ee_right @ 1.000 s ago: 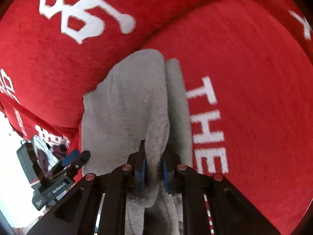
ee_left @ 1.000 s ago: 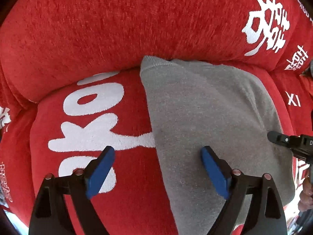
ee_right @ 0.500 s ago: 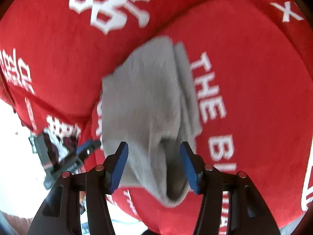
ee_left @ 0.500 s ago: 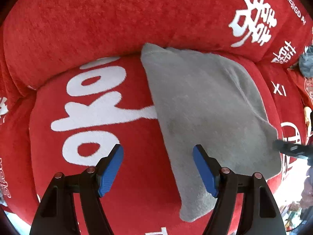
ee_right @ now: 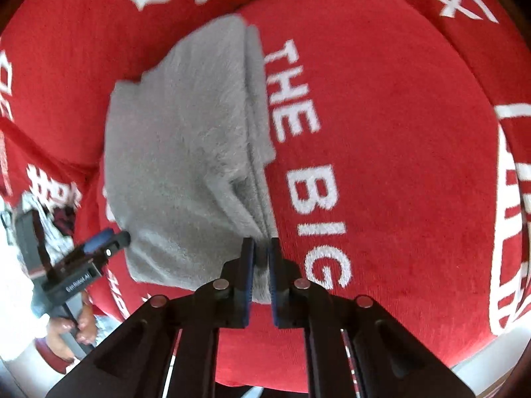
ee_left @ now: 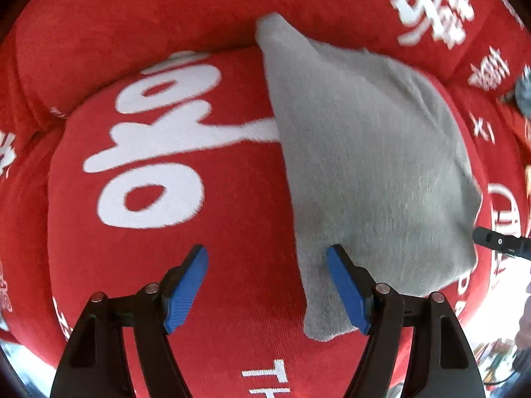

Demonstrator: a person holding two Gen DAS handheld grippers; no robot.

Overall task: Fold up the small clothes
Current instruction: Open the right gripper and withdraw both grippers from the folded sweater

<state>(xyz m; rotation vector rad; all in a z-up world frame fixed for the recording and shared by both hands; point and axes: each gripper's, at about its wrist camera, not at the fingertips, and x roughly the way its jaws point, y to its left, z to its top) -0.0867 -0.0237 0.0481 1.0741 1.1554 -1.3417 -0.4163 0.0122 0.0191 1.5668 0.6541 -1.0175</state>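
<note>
Folding a grey cloth [ee_left: 365,152] on a red sofa [ee_left: 172,26]: regrasp for the next fold
Right gripper [ee_right: 261,258] has just closed, pinching the cloth's layered near corner; left gripper [ee_left: 267,287] hangs released, 1 pad over the opposite edge. Next it likely must grip there too

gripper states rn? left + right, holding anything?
Left gripper: open, holding nothing; gray cloth lies beside its right finger.
Right gripper: just closed on a bunched corner of the gray cloth; fingers pinch it.
</note>
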